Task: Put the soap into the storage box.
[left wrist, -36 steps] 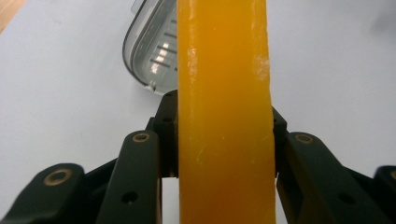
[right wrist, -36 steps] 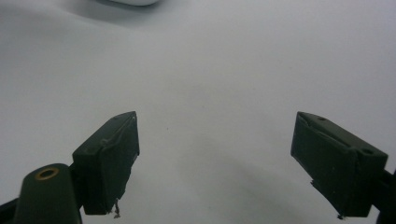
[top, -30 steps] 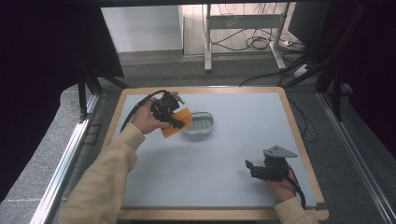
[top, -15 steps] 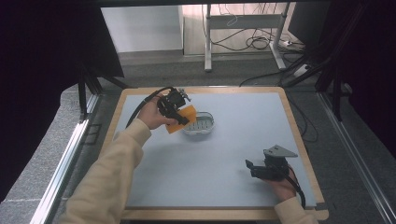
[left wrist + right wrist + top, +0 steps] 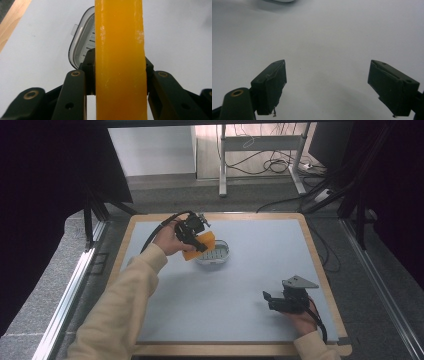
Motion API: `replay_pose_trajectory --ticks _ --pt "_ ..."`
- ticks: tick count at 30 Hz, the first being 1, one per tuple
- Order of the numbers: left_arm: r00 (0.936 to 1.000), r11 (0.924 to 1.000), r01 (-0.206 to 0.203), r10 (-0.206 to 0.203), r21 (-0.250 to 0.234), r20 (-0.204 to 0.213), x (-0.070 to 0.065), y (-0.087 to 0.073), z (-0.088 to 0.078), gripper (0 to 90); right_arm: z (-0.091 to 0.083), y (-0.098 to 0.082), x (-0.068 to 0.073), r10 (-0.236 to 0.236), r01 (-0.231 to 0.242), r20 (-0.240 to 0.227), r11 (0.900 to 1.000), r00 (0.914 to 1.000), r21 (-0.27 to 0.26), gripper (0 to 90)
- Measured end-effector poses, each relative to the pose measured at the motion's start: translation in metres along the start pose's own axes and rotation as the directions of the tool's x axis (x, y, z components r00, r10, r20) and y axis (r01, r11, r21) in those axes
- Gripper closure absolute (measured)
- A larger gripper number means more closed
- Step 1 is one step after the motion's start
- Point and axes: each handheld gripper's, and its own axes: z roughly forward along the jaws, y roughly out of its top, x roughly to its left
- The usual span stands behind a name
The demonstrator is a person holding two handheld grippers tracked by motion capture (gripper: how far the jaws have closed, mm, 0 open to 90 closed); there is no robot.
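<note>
Toward the far left of the worktop (image 5: 240, 285), seen from the high view, the left tongs (image 5: 196, 236) grip an orange block (image 5: 200, 246), tilted and held just above the near-left rim of a small pale dish (image 5: 216, 254). The right tongs (image 5: 272, 301) sit low near the worktop's near right corner, well apart from the dish, pointing left.

Along the left gripper view, the left tongs (image 5: 117, 72) are clamped on the orange block (image 5: 120, 60), one black jaw pressed to each flat side. Behind it lies the dish (image 5: 80, 45), with what may be a slotted floor, though little of it shows.

Across the right gripper view, the right tongs (image 5: 327, 87) stand wide, holding nothing, over the bare grey worktop (image 5: 332, 37).
</note>
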Motion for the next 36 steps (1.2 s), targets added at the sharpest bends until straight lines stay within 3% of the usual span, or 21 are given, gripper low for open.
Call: replay_pose_trajectory --ticks 7,15,36 --pt "0.9998 0.9997 -0.022 0.022 0.009 0.001 0.002 0.007 0.008 62.4 0.0 0.0 0.0 0.002 -0.002 -0.001 1.0 1.0 0.0 15.8" --pt "0.9977 0.9984 -0.057 0.057 0.006 0.038 0.003 0.018 0.022 62.4 0.0 0.0 -0.001 0.003 -0.003 0.002 1.0 1.0 -0.002 15.8" --pt "0.9938 0.9966 -0.082 0.081 0.008 0.076 0.021 0.031 0.054 62.4 0.001 -0.001 -0.003 0.012 -0.012 0.004 1.0 0.9999 0.002 15.8"
